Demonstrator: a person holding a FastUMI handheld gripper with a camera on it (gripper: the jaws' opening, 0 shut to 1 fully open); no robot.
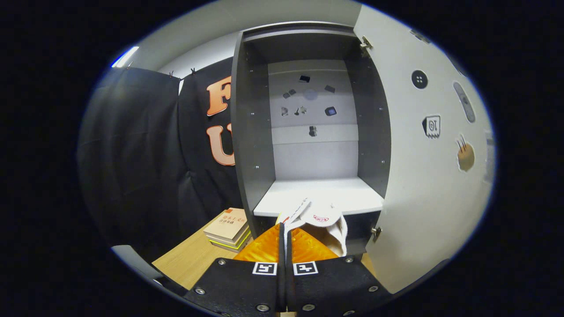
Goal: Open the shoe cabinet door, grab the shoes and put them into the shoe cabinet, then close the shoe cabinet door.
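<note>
The gripper (284, 231) is holding a white fabric slipper (324, 222) with a red logo patch, both fingers pressing together on its edge, jaws nearly closed. The slipper is hanging just in front of the white shelf (321, 193) of the tall dark-grey shoe cabinet (246, 132), not yet inside. The cabinet's white door (423, 185), carrying several stickers, is standing wide open. Small stickers are dotting the cabinet's back panel. A stack of books (229, 229) is lying on the wooden table (189, 259) beside the cabinet.
</note>
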